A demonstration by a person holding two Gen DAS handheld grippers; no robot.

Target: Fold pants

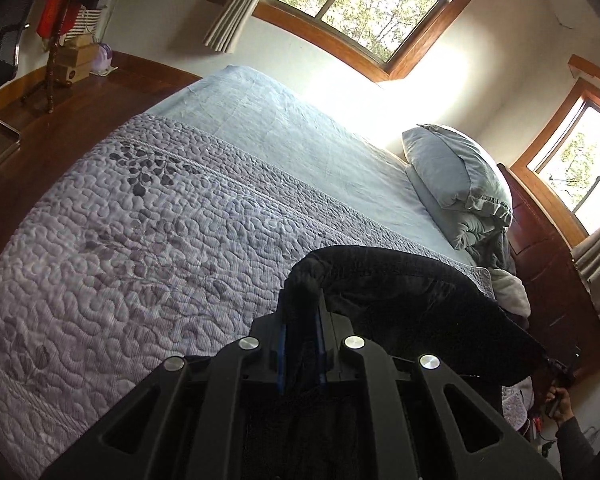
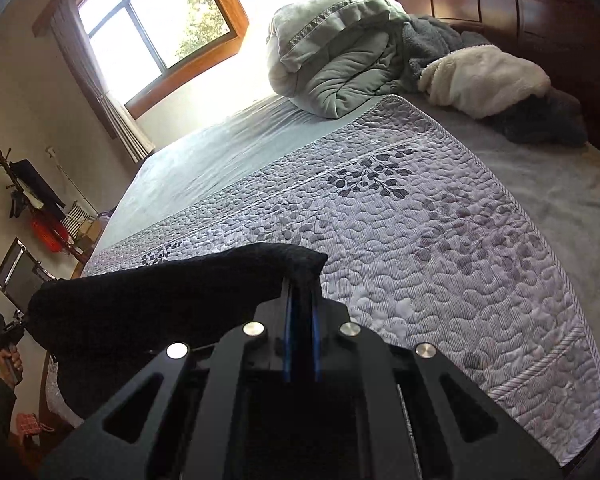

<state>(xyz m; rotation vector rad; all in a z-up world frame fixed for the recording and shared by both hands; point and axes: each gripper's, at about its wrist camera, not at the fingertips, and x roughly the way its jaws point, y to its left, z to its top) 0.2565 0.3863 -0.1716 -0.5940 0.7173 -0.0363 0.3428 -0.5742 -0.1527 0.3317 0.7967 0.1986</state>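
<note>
Above the quilted bedspread (image 1: 140,232), both grippers hold the black pants (image 1: 412,296) up off the bed, stretched between them. Left gripper (image 1: 302,300) has its jaws pressed together, pinching one end of the dark fabric, cloth bunched over the fingertips and draping away to the right in the left wrist view. Right gripper (image 2: 302,284) is likewise clamped, pinching the other end; in its view the pants run left as a thick dark band toward the other hand (image 2: 10,364), which grips its gripper's handle at the far left edge. In the left wrist view the opposite hand (image 1: 562,400) shows at the lower right with a dark sleeve, at the far end of the fabric. Pants hang clear of the bedspread, sagging a bit in the middle; lower part falls out of sight behind the gripper bodies. Bedspread is grey-lilac with leaf print, lying flat on a pale blue sheet (image 1: 284,120). Folded grey-green duvet (image 2: 336,52) sits near the wooden headboard (image 2: 500,0), with a white fleece blanket (image 2: 484,80) just beside it. Wood-framed window (image 1: 360,4) on the wall beyond the bed, coat rack (image 2: 24,196) with clothes off to the side.
</note>
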